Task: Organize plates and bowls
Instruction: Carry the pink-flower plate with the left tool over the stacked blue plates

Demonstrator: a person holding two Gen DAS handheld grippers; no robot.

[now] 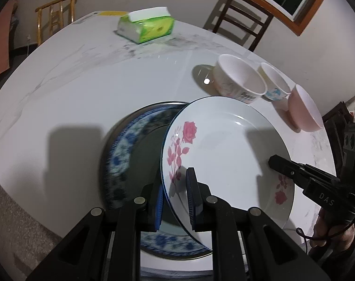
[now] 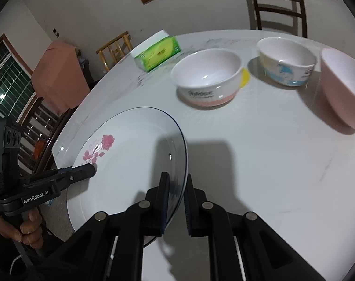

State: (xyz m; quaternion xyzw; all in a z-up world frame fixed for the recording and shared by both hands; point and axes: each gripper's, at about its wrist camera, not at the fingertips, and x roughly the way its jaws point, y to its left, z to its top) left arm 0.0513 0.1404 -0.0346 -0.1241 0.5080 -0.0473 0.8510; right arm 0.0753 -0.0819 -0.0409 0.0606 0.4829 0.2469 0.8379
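A white plate with pink roses (image 1: 224, 149) hangs tilted between both grippers, partly over a blue-patterned plate (image 1: 121, 154) that lies on the white marble table (image 1: 84, 82). My left gripper (image 1: 175, 199) is shut on the rose plate's near-left rim. My right gripper (image 1: 278, 164) clamps its right rim. In the right wrist view the right gripper (image 2: 176, 199) pinches the rose plate (image 2: 130, 159) at its edge, and the left gripper (image 2: 91, 169) bites the far side by the rose print. Three bowls stand in a row: white (image 2: 208, 79), blue-printed (image 2: 287, 61), pink (image 2: 343, 89).
A green tissue pack (image 1: 147, 27) lies at the far side of the table. A dark wooden chair (image 1: 243, 21) and a bamboo chair (image 1: 56, 16) stand behind it. The same three bowls (image 1: 240, 79) sit just beyond the rose plate. A hand (image 2: 18, 229) grips the left handle.
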